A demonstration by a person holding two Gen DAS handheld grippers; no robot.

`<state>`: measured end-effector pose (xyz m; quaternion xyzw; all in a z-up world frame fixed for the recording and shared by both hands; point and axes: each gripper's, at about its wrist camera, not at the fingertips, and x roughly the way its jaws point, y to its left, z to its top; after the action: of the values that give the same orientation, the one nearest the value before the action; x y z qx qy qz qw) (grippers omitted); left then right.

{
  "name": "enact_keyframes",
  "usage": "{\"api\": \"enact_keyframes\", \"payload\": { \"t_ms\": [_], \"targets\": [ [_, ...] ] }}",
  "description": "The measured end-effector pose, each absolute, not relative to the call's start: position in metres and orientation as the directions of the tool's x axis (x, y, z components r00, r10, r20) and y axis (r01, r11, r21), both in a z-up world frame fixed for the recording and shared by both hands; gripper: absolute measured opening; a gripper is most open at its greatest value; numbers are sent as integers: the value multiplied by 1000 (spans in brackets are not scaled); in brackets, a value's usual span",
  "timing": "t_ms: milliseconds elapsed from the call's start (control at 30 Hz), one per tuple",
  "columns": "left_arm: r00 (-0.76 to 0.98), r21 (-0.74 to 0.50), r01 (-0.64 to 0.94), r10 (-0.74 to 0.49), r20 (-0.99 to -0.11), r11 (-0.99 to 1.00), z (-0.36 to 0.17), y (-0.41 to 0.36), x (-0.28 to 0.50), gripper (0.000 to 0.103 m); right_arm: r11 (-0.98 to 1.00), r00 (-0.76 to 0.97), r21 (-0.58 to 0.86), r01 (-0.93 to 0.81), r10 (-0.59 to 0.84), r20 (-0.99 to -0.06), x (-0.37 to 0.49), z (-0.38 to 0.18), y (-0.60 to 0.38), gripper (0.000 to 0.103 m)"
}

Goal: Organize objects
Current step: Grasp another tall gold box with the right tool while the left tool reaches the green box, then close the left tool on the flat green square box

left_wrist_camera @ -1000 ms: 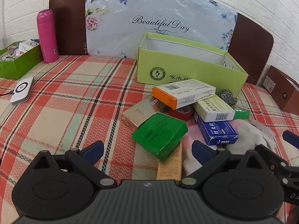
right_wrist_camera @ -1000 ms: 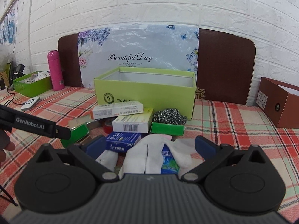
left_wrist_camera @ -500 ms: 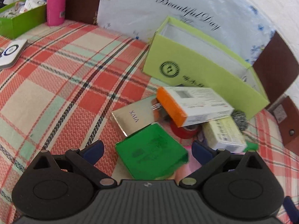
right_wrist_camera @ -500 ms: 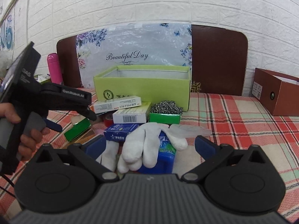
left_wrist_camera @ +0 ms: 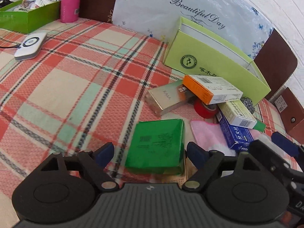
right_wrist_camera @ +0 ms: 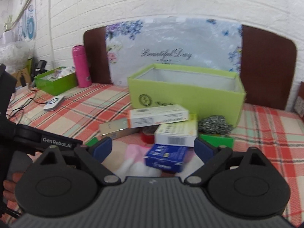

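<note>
Left claw (left_wrist_camera: 150, 153) now lower over glossy flat green cardboard box (left_wrist_camera: 158, 145) on woven plaid worktop (left_wrist_camera: 76, 87), jaws closing, untouched, right claw (right_wrist_camera: 153, 149) closing around blurred blue carton (right_wrist_camera: 165, 156), not gripping

The red tape (left_wrist_camera: 205, 108) lay half hidden under the orange box (left_wrist_camera: 210, 89); the blue box (right_wrist_camera: 165, 156) was blurred, its print unreadable.

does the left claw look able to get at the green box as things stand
Probably yes: the green box lies on top between the left claw's closing fingers, pads not yet touching, nothing covering it.
</note>
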<state>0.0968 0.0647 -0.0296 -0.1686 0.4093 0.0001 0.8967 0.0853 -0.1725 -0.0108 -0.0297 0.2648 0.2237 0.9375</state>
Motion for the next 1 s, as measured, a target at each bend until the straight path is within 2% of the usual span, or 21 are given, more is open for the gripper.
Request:
{"api": "enact_keyframes", "payload": {
  "t_ms": [67,100,233,367,467,500,533,567,633,867,900,933,1000],
  "targets": [
    [672,-279,-151,-109,-732,948,-32,71,95,95,874,737,45,-484,435,-518,77,-14,-160,93],
    [672,-275,-164,-97,-734,947,-33,75,96,95,863,724,31,-504,442,-529,73,-17,-152,93],
    [668,-302,-167,-118,-735,939,-32,85,100,94,815,649,25,-580,479,-591,62,-36,-121,79],
    [675,-315,-161,-128,-726,935,-30,95,100,94,774,607,7,-633,502,-616,54,-47,-96,76],
    [677,-314,-185,-111,-727,931,-31,102,100,94,770,580,38,-637,510,-635,61,-55,-86,69],
    [672,-310,-189,-107,-732,932,-33,103,100,94,767,562,59,-639,518,-645,63,-59,-85,59],
    [665,-304,-193,-104,-740,933,-35,104,101,94,759,538,84,-646,530,-655,65,-62,-87,44],
    [665,-296,-192,-98,-741,936,-37,103,101,94,756,529,102,-647,541,-654,66,-62,-90,40],
    [672,-262,-175,-79,-736,949,-37,99,100,94,771,550,89,-631,525,-650,64,-61,-100,25],
    [674,-195,-135,-54,-737,972,-39,89,103,94,851,604,112,-514,452,-656,71,-62,-144,25],
    [672,-188,-140,-46,-740,972,-39,89,104,94,844,613,102,-526,460,-643,69,-59,-143,26],
    [669,-182,-145,-39,-742,973,-39,89,105,94,832,621,76,-550,468,-629,65,-57,-140,35],
    [665,-170,-153,-26,-746,973,-38,87,109,94,815,635,15,-580,464,-618,61,-55,-130,44]
  ]
}}
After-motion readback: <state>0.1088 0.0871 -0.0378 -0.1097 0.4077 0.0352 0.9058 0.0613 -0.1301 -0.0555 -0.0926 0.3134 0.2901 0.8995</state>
